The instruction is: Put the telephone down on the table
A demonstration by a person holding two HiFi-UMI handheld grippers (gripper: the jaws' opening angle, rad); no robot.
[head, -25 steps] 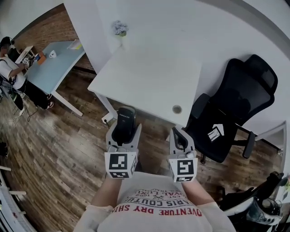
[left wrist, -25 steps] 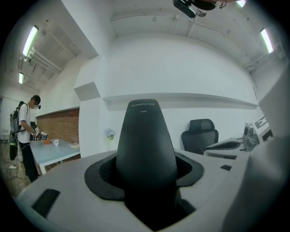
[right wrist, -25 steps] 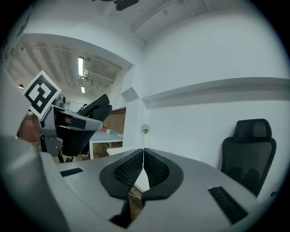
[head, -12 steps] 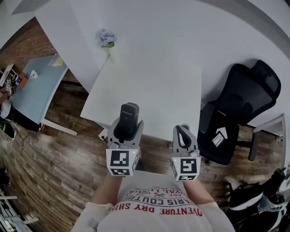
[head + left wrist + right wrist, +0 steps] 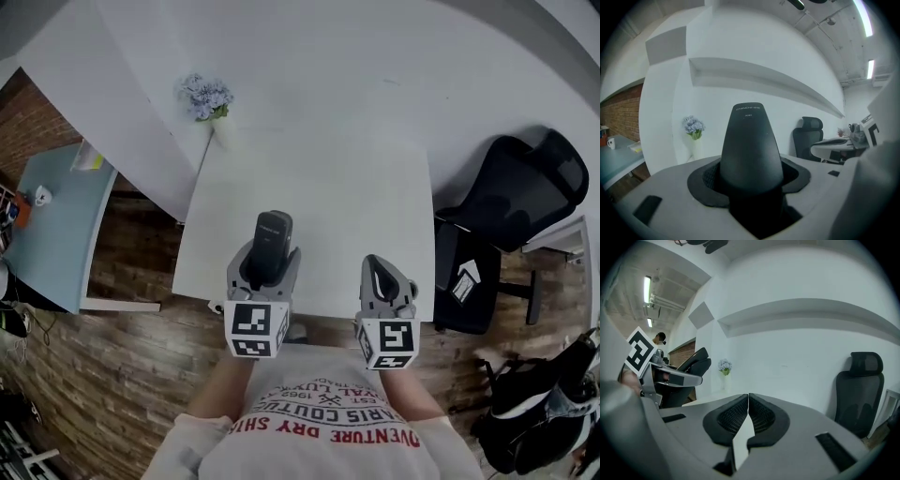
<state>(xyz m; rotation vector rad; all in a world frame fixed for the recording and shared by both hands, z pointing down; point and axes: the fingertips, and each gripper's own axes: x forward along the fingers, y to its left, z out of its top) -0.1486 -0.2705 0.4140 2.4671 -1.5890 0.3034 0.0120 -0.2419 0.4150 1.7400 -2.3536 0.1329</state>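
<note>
Left gripper (image 5: 265,267) clamps black plastic cordless telephone handset (image 5: 272,230). White rectangular table (image 5: 347,187) below, ahead. I should lower slowly, tilt flat, release only on contact. Right gripper (image 5: 374,272) closed, empty.

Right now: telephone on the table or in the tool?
In the tool: the left tool grips the telephone, held out over the white table.

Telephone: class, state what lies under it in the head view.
The table shows around the telephone, held in the left gripper. The patch directly beneath is covered.
</note>
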